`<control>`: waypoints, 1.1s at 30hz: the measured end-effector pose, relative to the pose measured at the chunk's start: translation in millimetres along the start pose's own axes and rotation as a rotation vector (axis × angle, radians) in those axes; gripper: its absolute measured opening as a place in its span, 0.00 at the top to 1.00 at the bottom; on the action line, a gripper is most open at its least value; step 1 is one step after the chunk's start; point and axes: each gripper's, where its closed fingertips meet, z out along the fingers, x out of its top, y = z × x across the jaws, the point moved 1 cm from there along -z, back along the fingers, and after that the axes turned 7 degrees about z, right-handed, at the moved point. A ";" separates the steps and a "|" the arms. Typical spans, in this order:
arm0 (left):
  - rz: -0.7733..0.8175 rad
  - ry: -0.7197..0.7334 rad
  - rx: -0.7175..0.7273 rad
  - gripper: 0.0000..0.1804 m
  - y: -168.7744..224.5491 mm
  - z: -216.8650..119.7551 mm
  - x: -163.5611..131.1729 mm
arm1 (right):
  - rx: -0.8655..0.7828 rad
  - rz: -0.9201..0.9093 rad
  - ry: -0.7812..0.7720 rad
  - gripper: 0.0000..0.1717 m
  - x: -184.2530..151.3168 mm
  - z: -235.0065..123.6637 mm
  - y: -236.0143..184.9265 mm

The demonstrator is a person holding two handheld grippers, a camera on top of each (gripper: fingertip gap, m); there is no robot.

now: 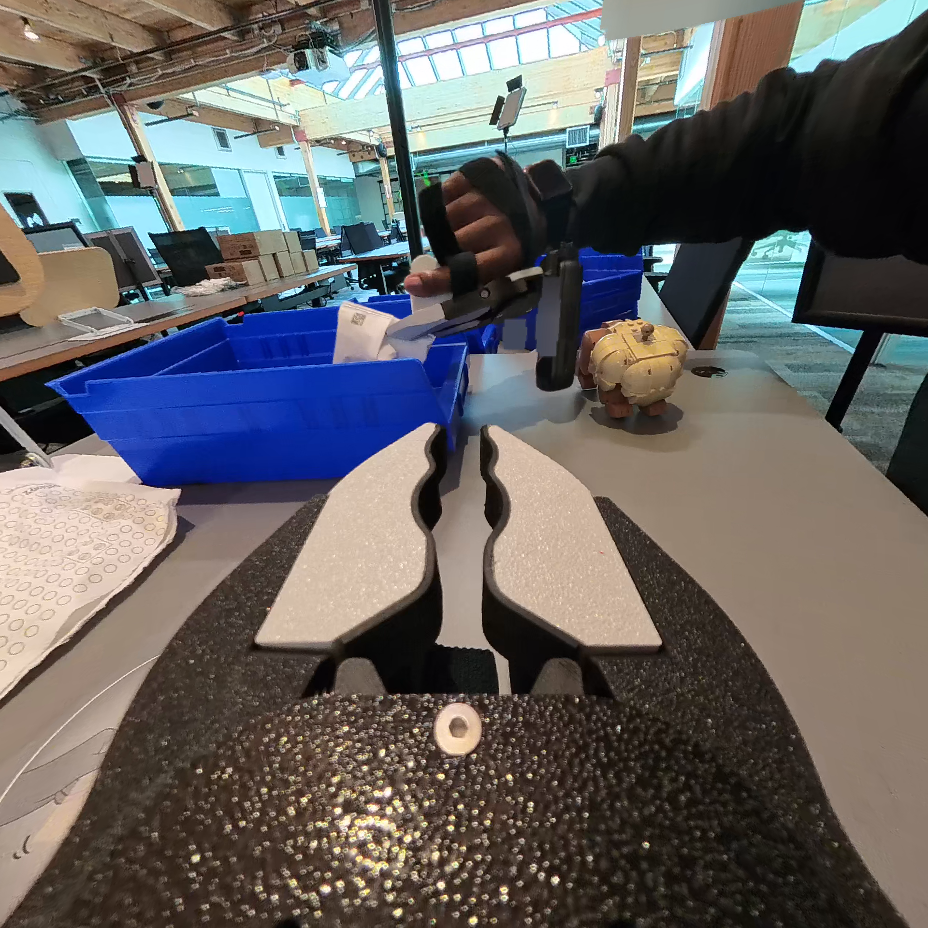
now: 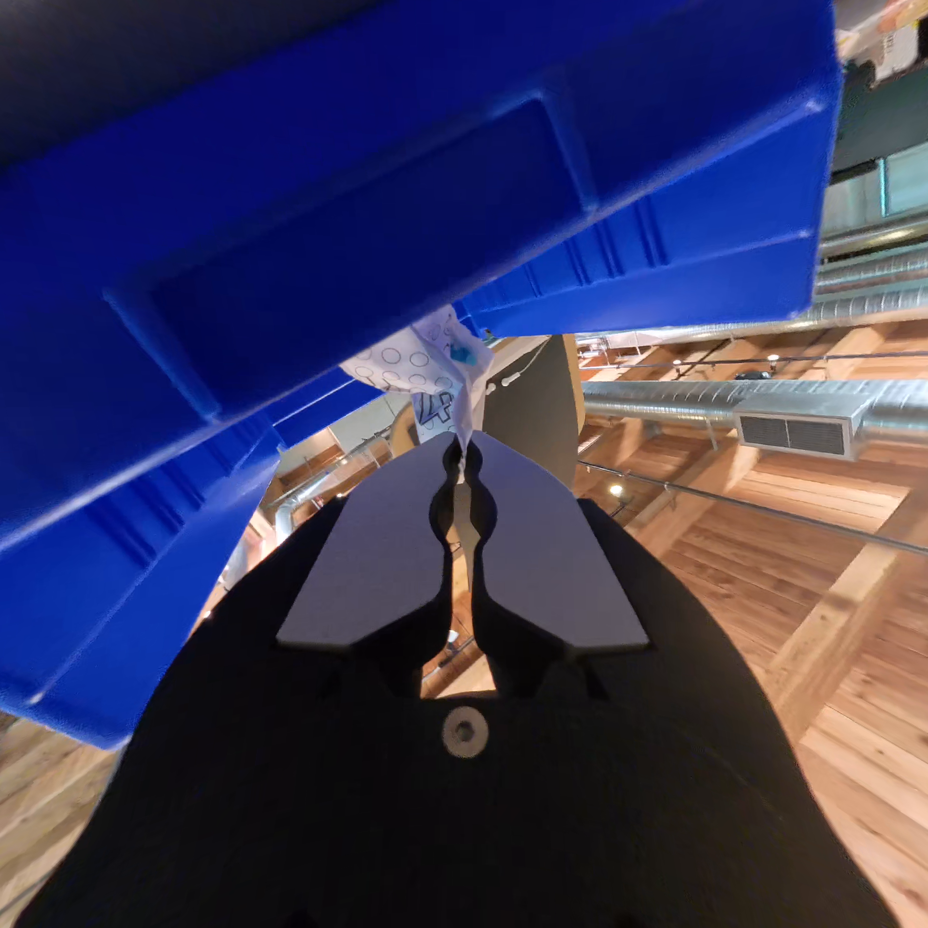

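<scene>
Two tongs: right tongs (image 2: 463,454) clenched on crumpled white printed paper bag (image 2: 427,371) over blue plastic bin (image 1: 261,401), centre frame; left tongs (image 1: 462,437) released, lower centre above grey desk (image 1: 703,502).

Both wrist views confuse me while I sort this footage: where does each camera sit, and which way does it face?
Left wrist view: sits on the left tool, low over the grey table, facing the blue bin; shows the person's hand and sleeve.
Right wrist view: sits on the right tool, tilted up toward bin and ceiling; tool pinches white paper.
Shared: bin, paper, right tool.
</scene>
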 end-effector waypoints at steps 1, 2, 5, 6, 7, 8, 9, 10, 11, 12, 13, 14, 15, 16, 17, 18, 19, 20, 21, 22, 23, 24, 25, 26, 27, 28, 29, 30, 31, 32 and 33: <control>-0.005 0.005 0.001 0.93 -0.7 -0.4 0.5 | -0.007 0.020 0.007 1.00 1.5 -0.6 1.8; -0.010 0.008 0.002 0.93 -1.4 -0.7 0.7 | -0.015 0.025 0.018 1.00 3.9 -1.3 3.0; -0.026 0.014 0.009 0.93 -6.5 0.1 1.3 | -0.075 0.037 -0.014 1.00 0.4 -1.4 10.0; -0.028 0.023 0.018 0.93 -11.0 1.4 3.0 | -0.087 0.058 -0.017 1.00 -0.3 -1.8 10.9; -0.038 0.033 0.022 0.93 -17.0 3.9 6.7 | -0.102 0.065 -0.018 1.00 -0.5 -2.2 11.1; -0.058 0.038 0.027 0.93 -25.1 8.1 11.8 | -0.113 0.068 -0.019 1.00 -0.9 -2.4 10.0; -0.089 0.029 0.037 0.92 -36.4 14.9 16.8 | -0.123 0.080 -0.022 1.00 -1.8 -2.3 8.7; -0.125 0.013 0.046 0.89 -48.9 23.8 22.0 | -0.130 0.099 -0.028 1.00 -3.2 -2.0 6.9; -0.159 0.007 0.044 0.86 -60.6 34.5 28.9 | -0.137 0.120 -0.037 1.00 -5.0 -1.4 4.8; -0.183 0.006 0.033 0.85 -70.9 46.9 36.4 | -0.141 0.144 -0.048 1.00 -7.8 -0.6 2.6; -0.197 0.003 0.019 0.84 -80.3 60.5 43.3 | -0.143 0.177 -0.061 1.00 -11.6 0.3 0.7; -0.200 -0.005 0.010 0.83 -88.8 74.5 49.2 | -0.135 0.227 -0.072 1.00 -16.0 0.9 -1.2; -0.191 -0.019 0.007 0.83 -96.1 88.0 52.8 | -0.122 0.289 -0.078 1.00 -20.1 1.1 -2.9; -0.178 -0.034 0.008 0.82 -102.0 100.5 55.0 | -0.100 0.362 -0.090 1.00 -25.4 1.6 -5.2; -0.169 -0.043 0.006 0.82 -105.4 111.2 56.7 | -0.063 0.450 -0.112 1.00 -31.6 2.3 -9.2; -0.167 -0.046 0.001 0.82 -106.9 119.8 58.3 | -0.031 0.549 -0.127 1.00 -37.1 2.1 -12.0; -0.171 -0.040 -0.005 0.81 -106.8 125.9 60.3 | -0.001 0.651 -0.134 1.00 -42.1 1.4 -14.1; -0.177 -0.025 -0.012 0.81 -105.1 129.6 62.4 | 0.039 0.761 -0.140 1.00 -46.8 0.5 -16.8; -0.181 -0.011 -0.019 0.81 -102.5 130.8 63.7 | 0.074 0.878 -0.145 1.00 -51.2 -1.1 -17.9; -0.180 0.000 -0.024 0.81 -99.3 130.0 64.3 | 0.107 1.005 -0.135 1.00 -54.4 -3.3 -16.9; -0.172 0.009 -0.030 0.81 -95.2 127.4 64.5 | 0.162 1.144 -0.106 1.00 -54.4 -6.1 -15.6; -0.159 0.013 -0.039 0.81 -90.0 123.5 64.3 | 0.227 1.287 -0.072 1.00 -52.8 -9.8 -12.5; -0.142 0.011 -0.050 0.81 -83.8 118.6 63.6 | 0.282 1.425 -0.046 1.00 -52.0 -14.2 -6.7; -0.120 0.004 -0.068 0.81 -76.1 113.2 62.9 | 0.332 1.549 -0.010 1.00 -49.7 -19.1 1.6; -0.096 -0.004 -0.089 0.80 -67.5 107.9 62.3 | 0.394 1.661 0.038 1.00 -44.5 -24.7 11.6; -0.073 -0.015 -0.112 0.80 -57.8 103.1 61.4 | 0.456 1.756 0.084 1.00 -38.1 -30.5 22.6; -0.047 -0.031 -0.137 0.79 -47.6 98.8 60.0 | 0.506 1.835 0.127 1.00 -31.4 -36.2 34.6; -0.018 -0.050 -0.153 0.78 -38.2 95.2 58.0 | 0.559 1.905 0.175 1.00 -23.1 -42.0 47.3; 0.011 -0.071 -0.162 0.77 -30.1 92.0 55.5 | 0.606 1.969 0.225 1.00 -14.7 -47.6 60.8; 0.039 -0.091 -0.172 0.76 -22.3 89.3 52.6 | 0.640 2.025 0.267 1.00 -6.9 -52.4 73.9; 0.059 -0.108 -0.181 0.76 -14.9 86.7 50.2 | 0.669 2.067 0.297 1.00 0.4 -56.5 85.6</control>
